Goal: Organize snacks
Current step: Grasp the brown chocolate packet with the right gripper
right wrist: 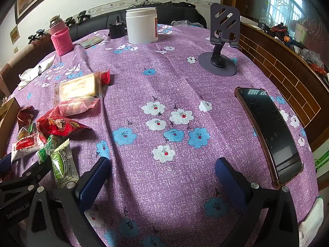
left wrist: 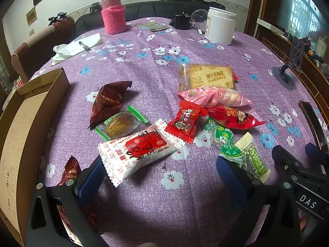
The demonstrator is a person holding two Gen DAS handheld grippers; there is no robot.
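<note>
I hold my left gripper (left wrist: 162,175) low over the purple flowered tablecloth (left wrist: 144,61), its two blue-padded fingers spread wide with nothing between them but cloth. My right gripper (right wrist: 162,175) hangs the same way over a bare stretch of cloth, jaws wide apart and pinching nothing.

The snacks lie loose in front of my left gripper. The white and red packet (left wrist: 139,150) lies just ahead of my left finger, its near corner by the pad. A clear green-edged pastry wrapper (left wrist: 121,124) touches it from behind, and a dark brown pouch (left wrist: 109,100) sits beyond that. A small red candy packet (left wrist: 186,123) lies in the middle, with a red cartoon packet (left wrist: 234,117) and a pink packet (left wrist: 213,96) behind it, and a tan cracker pack (left wrist: 207,77) farthest back. A green twisted wrapper (left wrist: 222,138) and a green and cream stick pack (left wrist: 253,160) lie by my right finger, the stick pack just beside its tip. Another brown packet (left wrist: 71,171) lies partly hidden behind my left finger.

A cardboard box (left wrist: 26,127) stands open at the left edge; I cannot see what is inside it.

Farther off stand a flask in a pink knitted sleeve (left wrist: 113,14), a white jar (left wrist: 221,25), a pen on paper (left wrist: 84,45) and a grey phone stand (right wrist: 221,47). A phone (right wrist: 269,131) lies face up just right of my right gripper.
</note>
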